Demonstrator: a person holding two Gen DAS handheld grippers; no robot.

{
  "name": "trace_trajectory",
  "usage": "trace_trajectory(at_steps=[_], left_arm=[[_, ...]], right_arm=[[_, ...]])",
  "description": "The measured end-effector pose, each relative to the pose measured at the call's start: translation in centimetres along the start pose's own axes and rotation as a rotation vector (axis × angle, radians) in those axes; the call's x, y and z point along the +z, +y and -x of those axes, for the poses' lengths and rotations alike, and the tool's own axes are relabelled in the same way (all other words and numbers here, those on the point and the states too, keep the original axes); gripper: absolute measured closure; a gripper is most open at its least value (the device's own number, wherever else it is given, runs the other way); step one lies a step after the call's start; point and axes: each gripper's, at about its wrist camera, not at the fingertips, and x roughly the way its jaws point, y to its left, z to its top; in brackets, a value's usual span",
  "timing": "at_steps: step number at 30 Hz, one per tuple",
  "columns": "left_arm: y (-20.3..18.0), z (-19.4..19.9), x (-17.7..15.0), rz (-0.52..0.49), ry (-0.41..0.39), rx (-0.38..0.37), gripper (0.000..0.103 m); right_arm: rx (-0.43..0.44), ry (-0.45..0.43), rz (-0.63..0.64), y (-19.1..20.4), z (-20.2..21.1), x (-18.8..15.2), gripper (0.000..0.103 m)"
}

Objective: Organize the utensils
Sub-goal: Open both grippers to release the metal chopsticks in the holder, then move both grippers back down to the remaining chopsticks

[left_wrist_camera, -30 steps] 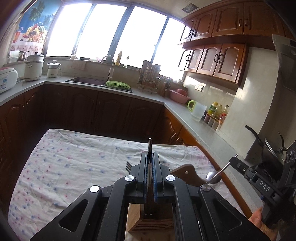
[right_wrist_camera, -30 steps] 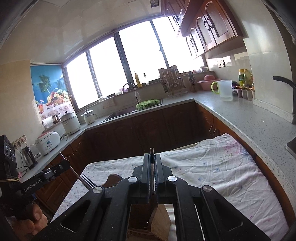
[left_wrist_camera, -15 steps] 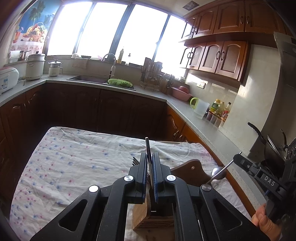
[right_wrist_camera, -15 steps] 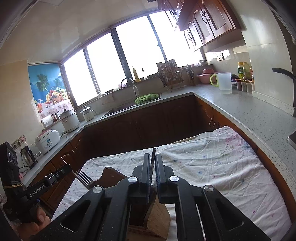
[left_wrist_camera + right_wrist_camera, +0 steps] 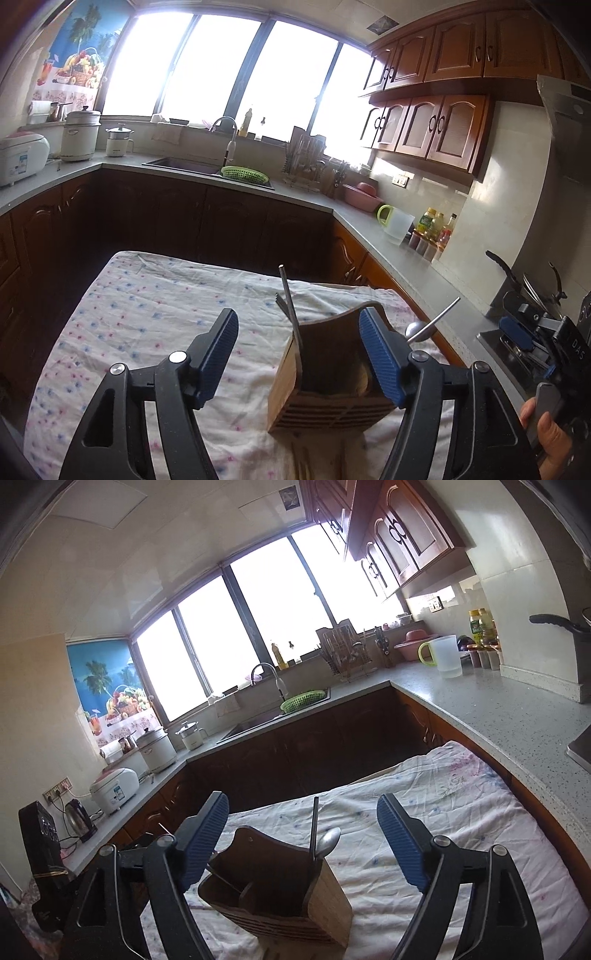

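A big table is seen, covered with a white cloth with little blue and pink dots. The cloth may have been laid there to keep the table clean.

In the middle of the cloth a wooden holder is stood upright, so that utensils can be dropped in from the top. Its tall curved back is seen in the right wrist view.

The left gripper is held wide open just over the holder, with nothing between its blue pads. The right gripper is spread open too, and nothing is gripped by it.

A fork is seen standing in the holder, prongs up, leaned on the side wall. A spoon is stood beside it, bowl up. Both are kept upright by the holder's walls.

It is judged that these two utensils have been put away.
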Motion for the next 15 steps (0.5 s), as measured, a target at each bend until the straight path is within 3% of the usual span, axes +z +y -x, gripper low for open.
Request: trace_trajectory(at_steps=[6, 15], left_arm=[[0.9, 3.2, -4.2, 0.037, 0.048, 0.008, 0.029], [1.6, 5.5, -9.4, 0.087, 0.167, 0.036, 0.029]], right_arm=[[-0.033, 0.015, 0.009, -0.7, 3.1, -2.9, 0.008], [-0.093, 0.168, -0.027, -2.9, 5.5, -10.3, 0.008]])
